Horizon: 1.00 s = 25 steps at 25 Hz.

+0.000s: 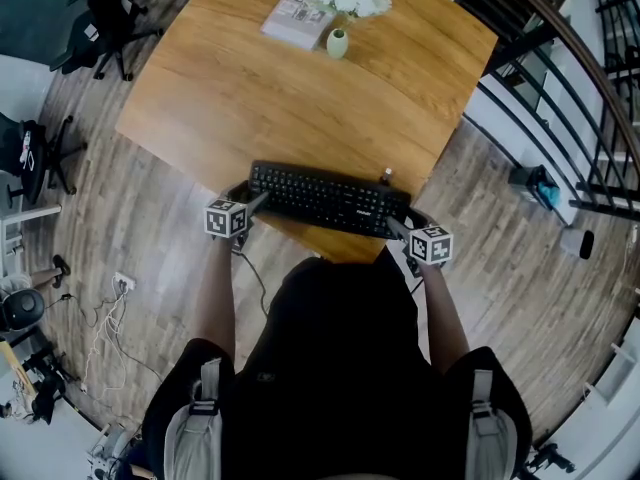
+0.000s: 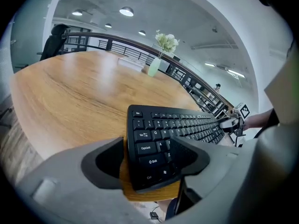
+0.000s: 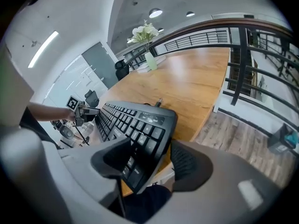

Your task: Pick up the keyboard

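Observation:
A black keyboard (image 1: 325, 198) lies flat along the near edge of the wooden table (image 1: 300, 88), just in front of the person. My left gripper (image 1: 255, 200) is at its left end and my right gripper (image 1: 397, 228) at its right end. In the left gripper view the keyboard (image 2: 177, 125) has its left end between the wide jaws of the left gripper (image 2: 147, 148), with bare wood showing beside one pad. In the right gripper view the keyboard (image 3: 135, 120) has its right end between the spread jaws of the right gripper (image 3: 150, 150), with a gap at one pad. Both are open.
A pale vase of white flowers (image 1: 338, 42) and a book (image 1: 298, 13) stand at the table's far side. Black office chairs (image 1: 105, 18) are on the floor to the left, and a dark railing (image 1: 560, 48) runs along the right. A cable (image 1: 255, 278) hangs below the table edge.

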Available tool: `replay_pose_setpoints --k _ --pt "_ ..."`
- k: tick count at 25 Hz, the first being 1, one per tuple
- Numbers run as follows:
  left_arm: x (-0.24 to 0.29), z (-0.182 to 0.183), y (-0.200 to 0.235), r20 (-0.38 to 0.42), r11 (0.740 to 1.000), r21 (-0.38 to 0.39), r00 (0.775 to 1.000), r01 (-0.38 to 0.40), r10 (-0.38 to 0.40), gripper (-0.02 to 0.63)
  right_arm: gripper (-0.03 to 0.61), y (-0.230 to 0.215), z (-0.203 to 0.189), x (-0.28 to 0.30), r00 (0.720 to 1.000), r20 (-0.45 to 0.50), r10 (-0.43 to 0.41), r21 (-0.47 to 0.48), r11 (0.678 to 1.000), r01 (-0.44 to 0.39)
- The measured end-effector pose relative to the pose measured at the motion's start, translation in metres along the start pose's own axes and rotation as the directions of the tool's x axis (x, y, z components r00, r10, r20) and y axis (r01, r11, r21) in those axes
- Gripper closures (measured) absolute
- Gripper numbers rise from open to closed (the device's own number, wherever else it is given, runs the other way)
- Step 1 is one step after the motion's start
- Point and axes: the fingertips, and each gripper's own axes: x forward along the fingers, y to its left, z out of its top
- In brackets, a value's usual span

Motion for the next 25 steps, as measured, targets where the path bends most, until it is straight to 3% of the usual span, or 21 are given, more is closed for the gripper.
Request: replay_pose_setpoints --k 8,13,21,25 --pt "0.000 0.000 -0.005 0.014 0.998 -0.062 1.000 0.010 -0.009 0.319 0.321 0.001 0.003 -0.001 1.000 0.006 0.015 0.045 0.999 -0.015" --pt "-0.011 0.002 -0.014 0.072 0.995 -0.103 0.997 0.014 -0.007 0.321 0.326 -0.002 0.025 -0.016 0.993 0.114 0.007 0.106 0.994 -0.019" --pt "-0.043 -0.002 -0.031 0.162 0.988 -0.142 0.984 -0.055 0.078 0.322 0.359 0.002 0.050 -0.034 0.984 0.176 0.019 0.049 0.998 -0.028" --pt "-0.062 0.000 -0.034 0.196 0.984 -0.135 0.970 -0.116 0.141 0.356 0.359 0.011 0.060 -0.040 0.978 0.208 0.034 0.031 0.999 -0.041"
